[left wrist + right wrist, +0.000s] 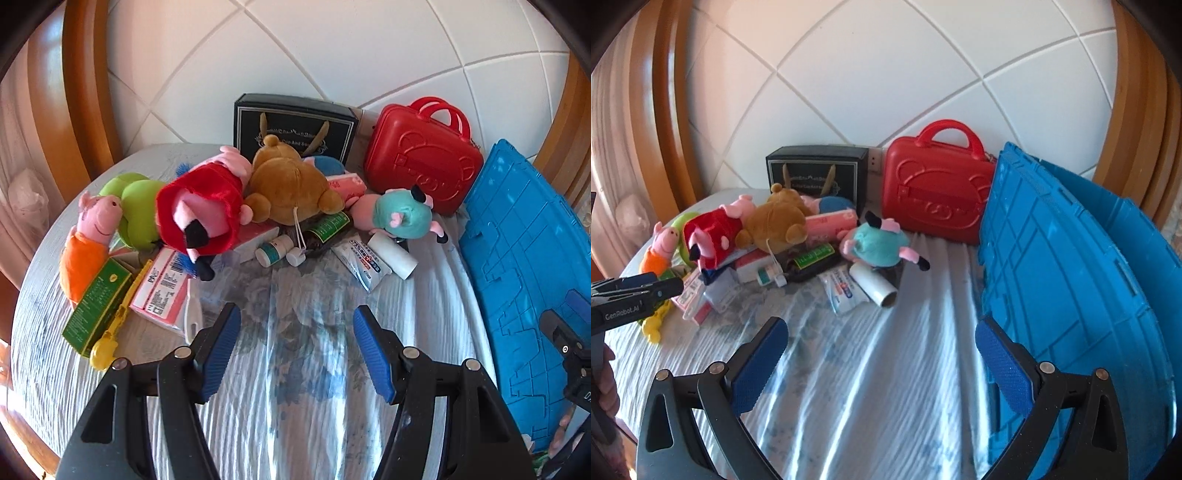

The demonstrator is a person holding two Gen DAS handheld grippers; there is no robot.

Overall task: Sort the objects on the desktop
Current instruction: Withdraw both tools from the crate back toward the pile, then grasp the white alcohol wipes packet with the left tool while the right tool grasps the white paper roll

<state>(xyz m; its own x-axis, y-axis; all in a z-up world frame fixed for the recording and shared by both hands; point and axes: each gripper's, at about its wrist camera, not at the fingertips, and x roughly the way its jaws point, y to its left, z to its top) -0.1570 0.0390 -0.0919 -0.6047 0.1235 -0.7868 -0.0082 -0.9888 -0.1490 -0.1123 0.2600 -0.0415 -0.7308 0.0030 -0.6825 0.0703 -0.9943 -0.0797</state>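
Reading labels first: "GenRobot.AI" is printed in white on the left gripper body as seen from the right wrist view. The black gift box at the back has gold script, only partly legible behind the toys. The green carton, pink packet with barcode, and white-blue tube all carry small print too fine to read.

Left gripper fingers are spread wide, nothing between the blue pads, hovering over bare striped tablecloth just short of the pile. Right gripper fingers likewise spread apart and empty, over the cloth with the right pad close beside the blue crate.

Pile to sort sits mid-table: pig plush in orange, green plush, pig plush in red dress, brown bear lying across boxes, teal-dressed pig. Under and in front: white pill bottle, dark bottle with green label, white roll, yellow clip tool beside the green carton.

Red bear-embossed case stands upright behind the teal pig, against the tiled wall. Blue crate blocks the right side.
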